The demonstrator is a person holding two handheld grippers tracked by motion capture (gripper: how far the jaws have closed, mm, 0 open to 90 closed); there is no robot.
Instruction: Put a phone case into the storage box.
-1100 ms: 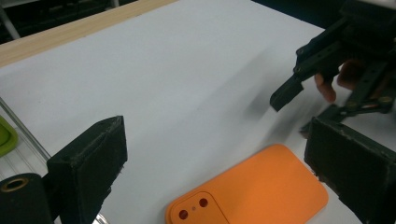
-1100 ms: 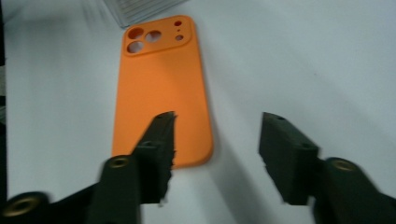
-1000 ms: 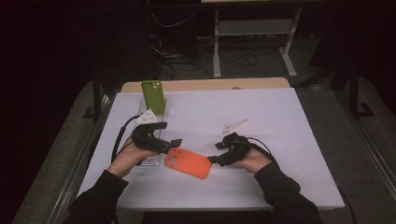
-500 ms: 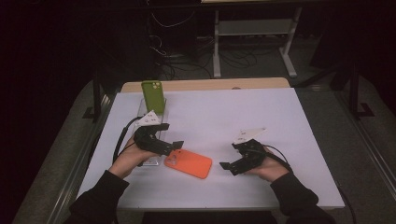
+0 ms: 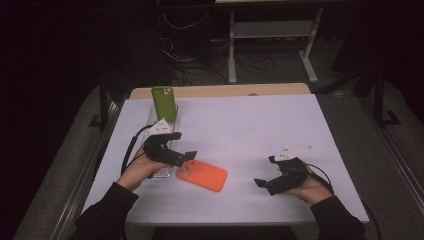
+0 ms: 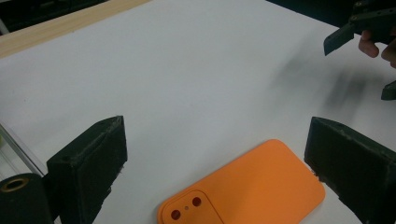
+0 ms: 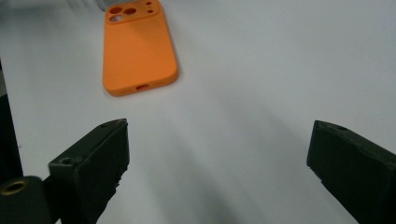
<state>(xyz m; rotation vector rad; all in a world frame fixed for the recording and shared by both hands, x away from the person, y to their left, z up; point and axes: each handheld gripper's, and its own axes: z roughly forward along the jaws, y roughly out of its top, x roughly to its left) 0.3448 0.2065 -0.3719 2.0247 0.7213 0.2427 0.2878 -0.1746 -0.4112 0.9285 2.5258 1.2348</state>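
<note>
My right gripper (image 5: 272, 179) has moved away from the orange phone case (image 5: 201, 175) since a second ago. Back then it was right up against the case. Now it sits well apart from it, near the right side of the table. My left gripper (image 5: 181, 156) has stayed put by the case.

The big white table (image 5: 250, 125) is mostly bare. At the back left a green phone case (image 5: 164, 103) stands up in a clear stand (image 5: 159, 116). The orange phone case lies flat on the table, back side up, with its camera holes toward my left gripper.

My left gripper is wide open and holds nothing. In the left gripper view its two black jaws stand on each side of the orange case (image 6: 243, 189), and the case lies low between them. My right gripper is wide open too, and it holds nothing. In the right gripper view the case (image 7: 137, 46) is far off ahead of the jaws.

I think the job now is for my left gripper to pick up the orange case. To do it well, I should go down slowly until the jaws are at the thin sides of the case. Then I should close gently, so the case does not slide or pop out. I should keep my right gripper out of the way.
</note>
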